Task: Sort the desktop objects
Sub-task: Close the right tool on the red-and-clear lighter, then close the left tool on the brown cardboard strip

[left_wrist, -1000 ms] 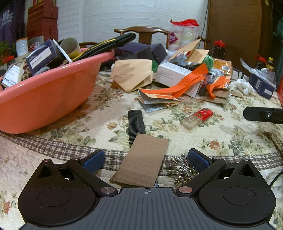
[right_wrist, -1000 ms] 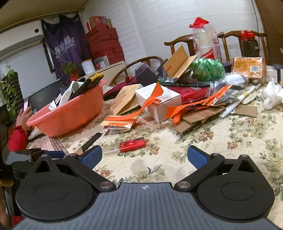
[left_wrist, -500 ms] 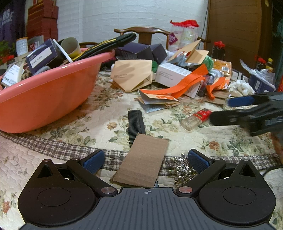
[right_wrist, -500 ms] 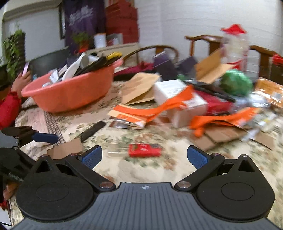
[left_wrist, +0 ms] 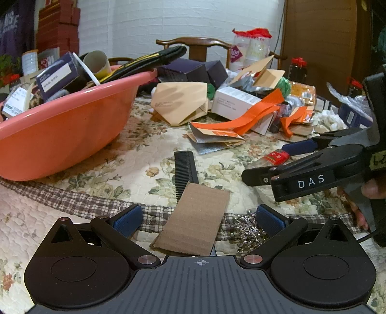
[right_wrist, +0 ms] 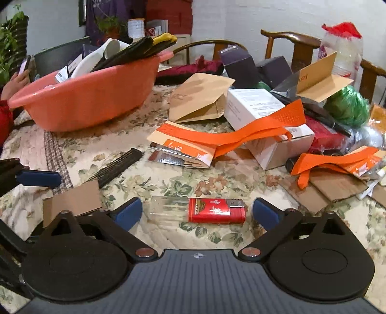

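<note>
White brick wall behind the table, which is covered by a quilted floral cloth with a checked band. Dark wooden chairs stand at the far side. Brown wooden door at right of the left view. Stacked red boxes in the left corner, a dark hanging cloth and a potted plant beside them. Even indoor light.

Right hand-held gripper: shifted across the counter toward the left hand-held gripper, now filling the right side of the left wrist view, where a second ago only a tip showed. Jaws just narrowing slightly, still apart. Red-capped lighter: formerly ahead of the jaws, now lying between the pads, untouched.
</note>
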`<state>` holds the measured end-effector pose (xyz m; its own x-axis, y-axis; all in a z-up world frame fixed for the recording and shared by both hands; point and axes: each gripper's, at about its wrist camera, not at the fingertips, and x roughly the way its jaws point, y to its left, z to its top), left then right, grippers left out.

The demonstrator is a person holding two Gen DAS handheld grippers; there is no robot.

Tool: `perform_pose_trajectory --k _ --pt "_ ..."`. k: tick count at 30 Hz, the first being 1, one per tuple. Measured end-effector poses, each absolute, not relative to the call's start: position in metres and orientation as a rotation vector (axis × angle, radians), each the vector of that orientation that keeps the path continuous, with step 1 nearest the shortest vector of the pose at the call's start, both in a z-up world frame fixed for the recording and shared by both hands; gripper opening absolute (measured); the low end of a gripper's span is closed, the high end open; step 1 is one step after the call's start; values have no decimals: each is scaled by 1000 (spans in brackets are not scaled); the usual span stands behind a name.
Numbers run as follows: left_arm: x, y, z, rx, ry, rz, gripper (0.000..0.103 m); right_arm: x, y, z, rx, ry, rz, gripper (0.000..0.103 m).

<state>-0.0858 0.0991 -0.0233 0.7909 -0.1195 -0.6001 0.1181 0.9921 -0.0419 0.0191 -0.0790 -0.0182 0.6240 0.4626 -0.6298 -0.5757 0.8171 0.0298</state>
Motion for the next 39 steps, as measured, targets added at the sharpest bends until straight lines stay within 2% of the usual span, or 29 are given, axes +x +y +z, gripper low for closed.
perform_pose_trajectory --k 2,15,22,23,25,26,27,28,30,33,35,39 --pt "-86 99 -23 -3 646 -128 103 17 -80 -17 -184 651 612 84" --pt "-88 100 -22 -11 632 -132 102 -13 -133 -5 -50 633 631 84" --pt "-90 101 -21 -4 611 -73 74 -12 -154 -3 41 632 629 84" --pt "-90 100 -21 9 611 -65 73 -11 -156 -3 49 634 632 84" --pt "-91 99 -20 51 620 -62 60 -11 -159 -2 64 633 635 84" --pt "-91 99 -19 62 628 -69 60 -11 -160 -2 72 630 634 84" --pt "-89 100 -17 69 644 -79 64 -11 -161 -1 77 629 636 84" --pt "-88 101 -17 73 660 -91 74 -12 -161 0 81 628 640 84" --pt "-84 100 -14 128 690 -71 85 -13 -161 0 84 628 649 84" --pt "-83 100 -14 173 698 -84 88 -15 -159 1 78 626 663 84" --pt "-80 99 -16 198 695 -45 101 -16 -159 1 78 626 673 84" --pt "-86 101 -22 152 655 -19 102 -17 -159 1 85 629 682 84"
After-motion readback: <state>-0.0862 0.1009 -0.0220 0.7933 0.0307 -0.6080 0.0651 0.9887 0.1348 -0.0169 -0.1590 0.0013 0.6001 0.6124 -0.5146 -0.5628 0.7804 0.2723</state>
